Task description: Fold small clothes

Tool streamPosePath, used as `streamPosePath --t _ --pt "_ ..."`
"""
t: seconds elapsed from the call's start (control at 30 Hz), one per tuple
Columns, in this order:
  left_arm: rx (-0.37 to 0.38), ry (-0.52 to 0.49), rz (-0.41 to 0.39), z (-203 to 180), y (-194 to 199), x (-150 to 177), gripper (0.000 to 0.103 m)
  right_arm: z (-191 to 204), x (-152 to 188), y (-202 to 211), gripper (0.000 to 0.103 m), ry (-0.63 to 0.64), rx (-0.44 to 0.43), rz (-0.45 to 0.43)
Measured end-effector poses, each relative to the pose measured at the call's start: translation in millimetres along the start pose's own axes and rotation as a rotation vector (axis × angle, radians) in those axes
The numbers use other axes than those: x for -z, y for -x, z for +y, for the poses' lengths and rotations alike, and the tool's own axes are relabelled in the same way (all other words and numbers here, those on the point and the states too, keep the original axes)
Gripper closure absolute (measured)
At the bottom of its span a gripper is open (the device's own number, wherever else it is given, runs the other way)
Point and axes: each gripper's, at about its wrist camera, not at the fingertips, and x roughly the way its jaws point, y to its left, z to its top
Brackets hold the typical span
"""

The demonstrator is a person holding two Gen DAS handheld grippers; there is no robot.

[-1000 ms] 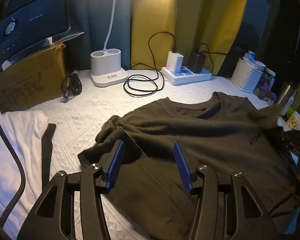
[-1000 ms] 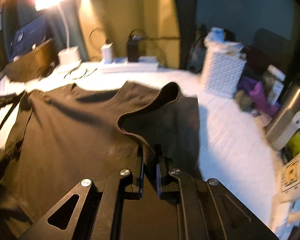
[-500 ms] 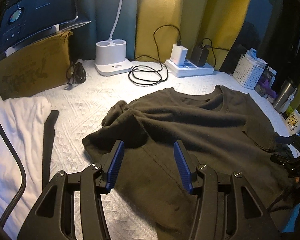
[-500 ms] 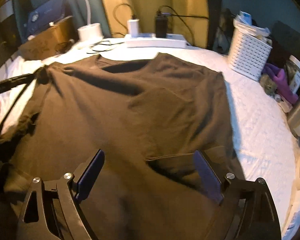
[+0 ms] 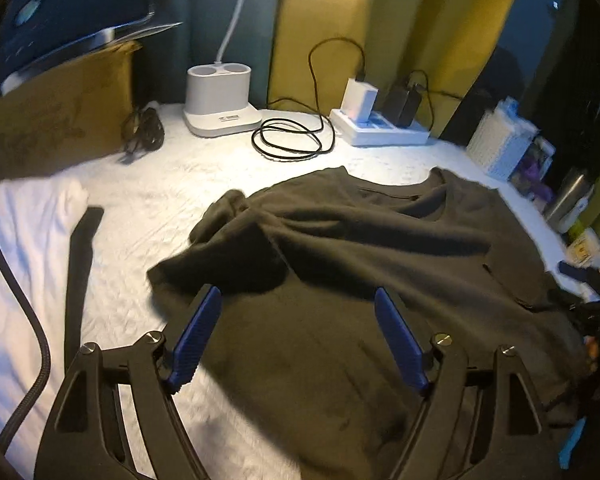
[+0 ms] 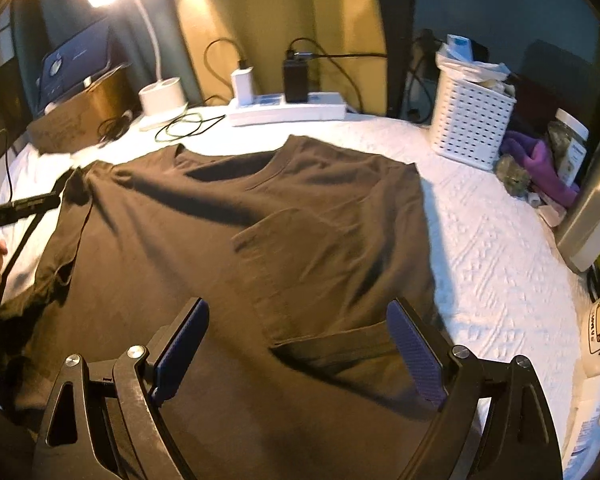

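Observation:
A dark brown T-shirt (image 5: pixel 360 280) lies on the white bedspread (image 5: pixel 148 208), neck away from me. Its left sleeve (image 5: pixel 228 256) is bunched and rumpled. In the right wrist view the shirt (image 6: pixel 204 248) has its right sleeve (image 6: pixel 320 280) folded flat over the chest. My left gripper (image 5: pixel 298 308) is open and empty, just above the shirt's left side. My right gripper (image 6: pixel 298 320) is open and empty, above the folded sleeve's lower edge. The left gripper's tip (image 6: pixel 24 206) shows at the far left of the right wrist view.
At the back stand a white lamp base (image 5: pixel 220 100), a coiled black cable (image 5: pixel 288 140) and a power strip with chargers (image 5: pixel 380 128). A white basket (image 6: pixel 472 120), a purple cloth (image 6: pixel 540 160) and a steel bottle (image 6: pixel 592 208) line the right edge. A cardboard box (image 5: pixel 52 120) is at left.
My right gripper let go of the right sleeve, which now lies folded over the chest, and opened wide. My left gripper opened wider and both drew back slightly.

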Motion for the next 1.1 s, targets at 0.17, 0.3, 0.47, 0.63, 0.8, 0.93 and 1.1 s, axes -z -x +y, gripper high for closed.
streamPosePath --t 0.17,0.3,0.47,0.63,0.8,0.93,1.1 --pt "-0.051 0.003 0.071 2 -39 -7 0.025 -9 -6 3 0.011 -0.032 -0.005 -0.037" --pt "-0.091 -0.083 0.096 -7 -47 1 0.045 -15 -7 3 0.011 -0.046 -0.009 -0.047" --pt "-0.113 -0.094 0.078 3 -38 7 0.07 -21 -4 -7 0.011 -0.064 -0.005 -0.027" --pt "-0.118 -0.085 0.051 8 -28 13 0.087 -16 -6 -8 0.011 -0.051 -0.002 -0.025" --pt "-0.123 -0.071 0.025 14 -18 13 0.091 -11 -7 -5 0.011 -0.042 0.006 -0.025" --pt "-0.129 -0.056 -0.015 20 -4 10 0.091 -7 -7 -2 0.011 -0.039 0.011 -0.025" --pt "-0.136 -0.033 -0.079 26 14 6 0.094 3 -10 1 0.011 -0.023 0.003 -0.027"
